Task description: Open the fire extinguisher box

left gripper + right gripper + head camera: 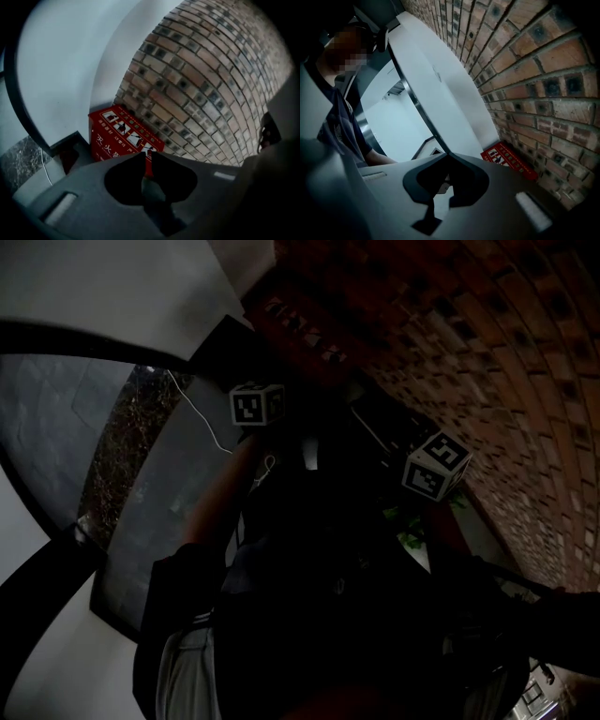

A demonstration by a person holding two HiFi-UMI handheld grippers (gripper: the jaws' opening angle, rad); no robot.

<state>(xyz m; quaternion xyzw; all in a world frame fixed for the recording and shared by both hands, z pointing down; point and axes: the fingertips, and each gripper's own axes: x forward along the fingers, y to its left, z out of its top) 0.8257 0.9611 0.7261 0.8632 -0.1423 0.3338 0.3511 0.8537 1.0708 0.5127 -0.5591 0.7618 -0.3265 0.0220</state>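
A red metal fire extinguisher box [123, 133], with white pictures on its top and white characters on its front, sits low against the foot of a red-brown brick wall [211, 84]. A plain white wall [70, 70] meets the bricks just beside the box. The top face lies flat on the box, and neither pair of tongs touches it.

The left tongs [146, 153] point down at the box from short of its front. Their dark jaws stand a thin slit apart, released and with nothing between them; a sliver of the red front shows through the slit. To the side of the box away from the bricks there is a patch of grey veined stone [18, 164] with a thin white cord [45, 164] trailing across it.

The right tongs [448, 153] are held farther from the box [508, 161], running roughly along the brick wall [543, 70] with the box off to their brick-wall side. Their tips are clenched together at the front and empty. On the far side of these tongs from the box is a person's dark short sleeve [337, 126].

From above everything is very dim. The box [300, 329] is a dull red shape at the top, and the left tongs' marker cube [255, 404] is nearer to it than the right tongs' marker cube [436, 465].
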